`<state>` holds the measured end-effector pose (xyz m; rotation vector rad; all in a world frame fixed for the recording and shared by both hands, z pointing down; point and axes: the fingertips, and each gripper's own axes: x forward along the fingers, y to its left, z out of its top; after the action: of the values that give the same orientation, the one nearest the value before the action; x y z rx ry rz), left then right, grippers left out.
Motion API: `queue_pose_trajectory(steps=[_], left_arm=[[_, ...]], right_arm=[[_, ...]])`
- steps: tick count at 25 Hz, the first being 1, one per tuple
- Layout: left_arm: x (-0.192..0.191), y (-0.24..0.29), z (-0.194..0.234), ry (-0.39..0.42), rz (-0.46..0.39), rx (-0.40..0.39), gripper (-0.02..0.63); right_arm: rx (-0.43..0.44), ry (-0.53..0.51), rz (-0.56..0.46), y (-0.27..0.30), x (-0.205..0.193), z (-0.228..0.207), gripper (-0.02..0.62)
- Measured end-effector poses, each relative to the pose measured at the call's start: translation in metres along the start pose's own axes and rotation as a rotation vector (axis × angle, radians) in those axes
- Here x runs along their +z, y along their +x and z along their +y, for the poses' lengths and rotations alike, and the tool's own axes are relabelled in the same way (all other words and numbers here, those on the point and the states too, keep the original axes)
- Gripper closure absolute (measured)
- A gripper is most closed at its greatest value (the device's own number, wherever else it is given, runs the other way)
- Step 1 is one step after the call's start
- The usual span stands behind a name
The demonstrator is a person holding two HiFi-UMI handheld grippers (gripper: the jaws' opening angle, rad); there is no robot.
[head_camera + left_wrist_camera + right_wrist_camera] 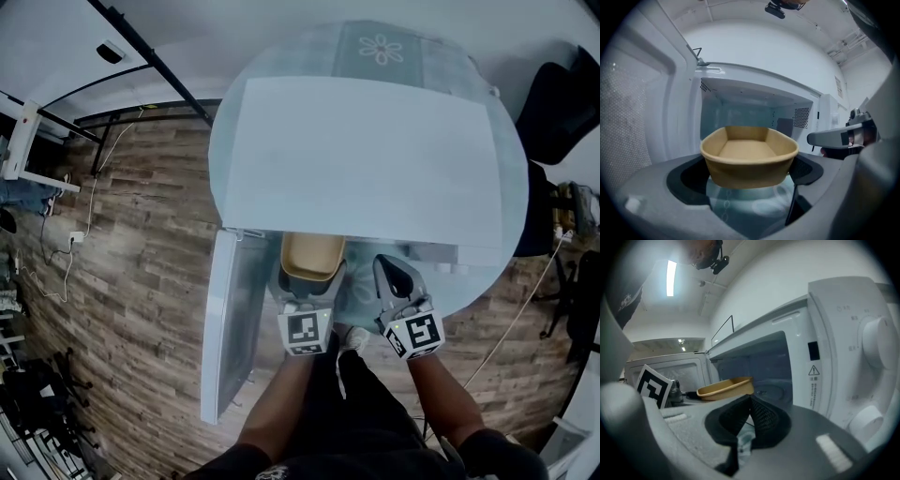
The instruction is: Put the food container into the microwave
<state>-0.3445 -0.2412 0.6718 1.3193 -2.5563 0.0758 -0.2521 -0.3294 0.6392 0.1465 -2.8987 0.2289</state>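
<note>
A tan food container [311, 255] hangs level at the mouth of the white microwave [366, 159], whose door [225, 328] swings open to the left. My left gripper [310, 281] is shut on the container's near end. In the left gripper view the container [749, 157] sits between the jaws, just in front of the lit cavity [754, 112]. My right gripper [386, 266] is shut and empty, low in front of the control panel. In the right gripper view its tips [749, 401] meet, with the container [725, 387] off to the left.
The microwave stands on a round glass table [281, 56]. Two knobs [876, 341] sit on the control panel at the right. A black chair [562, 94] is behind the table at right. Cables [66, 253] lie on the wood floor at left.
</note>
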Motion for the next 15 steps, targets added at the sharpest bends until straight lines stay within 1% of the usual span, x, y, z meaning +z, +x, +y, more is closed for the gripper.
queue_pose_trajectory(steps=[5, 15], left_arm=[[0.008, 0.023, 0.006, 0.000, -0.009, 0.018, 0.078], [0.005, 0.058, 0.013, 0.022, -0.002, 0.032, 0.078]], right_arm=[[-0.011, 0.007, -0.008, 0.013, -0.002, -0.004, 0.594], [-0.025, 0.023, 0.013, 0.029, -0.020, -0.009, 0.595]])
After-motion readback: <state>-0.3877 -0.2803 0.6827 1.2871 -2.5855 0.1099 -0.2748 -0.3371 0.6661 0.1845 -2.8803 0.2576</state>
